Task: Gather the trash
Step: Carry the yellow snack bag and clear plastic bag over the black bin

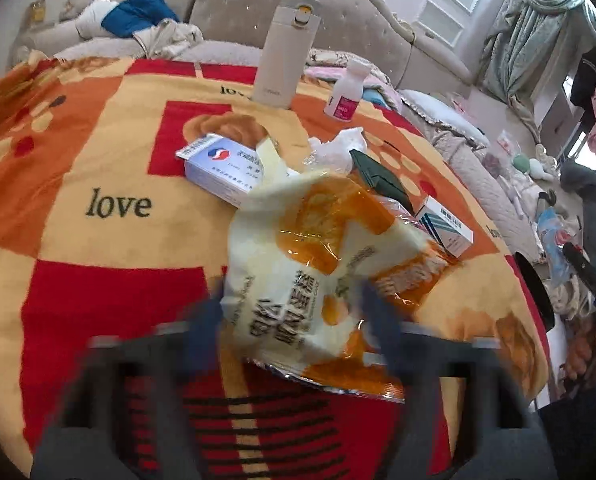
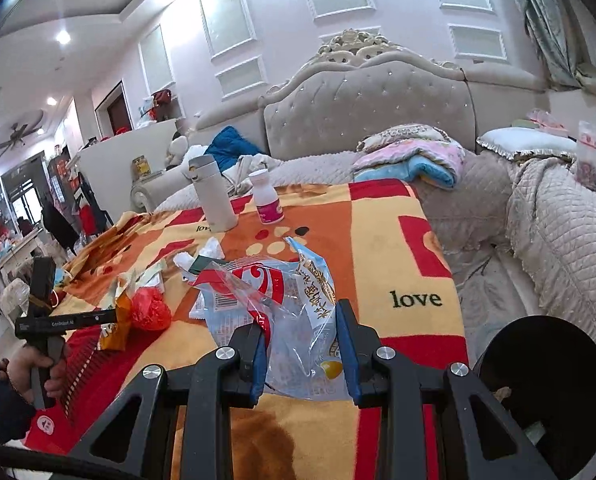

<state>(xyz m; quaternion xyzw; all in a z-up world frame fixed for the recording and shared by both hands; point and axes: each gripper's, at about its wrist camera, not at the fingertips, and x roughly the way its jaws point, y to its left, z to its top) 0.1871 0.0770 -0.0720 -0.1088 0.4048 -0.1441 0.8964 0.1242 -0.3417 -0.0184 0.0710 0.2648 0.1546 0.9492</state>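
Left claw (image 1: 294,312) straddles the orange wrapper (image 1: 317,256), pads spread and blurred, grip doubtful. Right claw (image 2: 301,348) pinches the clear bag (image 2: 282,320) just above the blanket (image 2: 377,240). Tissue (image 1: 337,148), red scrap (image 2: 150,308) and boxes (image 1: 222,168) lie on the blanket. Black bin (image 2: 545,372) sits at right. Most trash is left, by my read.

Home bedroom: beige button-tufted upholstered headboard (image 2: 363,108) with carved cream crest, quilted grey bedspread (image 2: 557,216), frilled white pillow (image 2: 525,142), folded pink-and-blue blanket (image 2: 413,160), orange-red fleece "love" blanket (image 2: 377,248) spread as work surface, teal draped curtains (image 1: 513,36), white panelled wall (image 2: 234,32)
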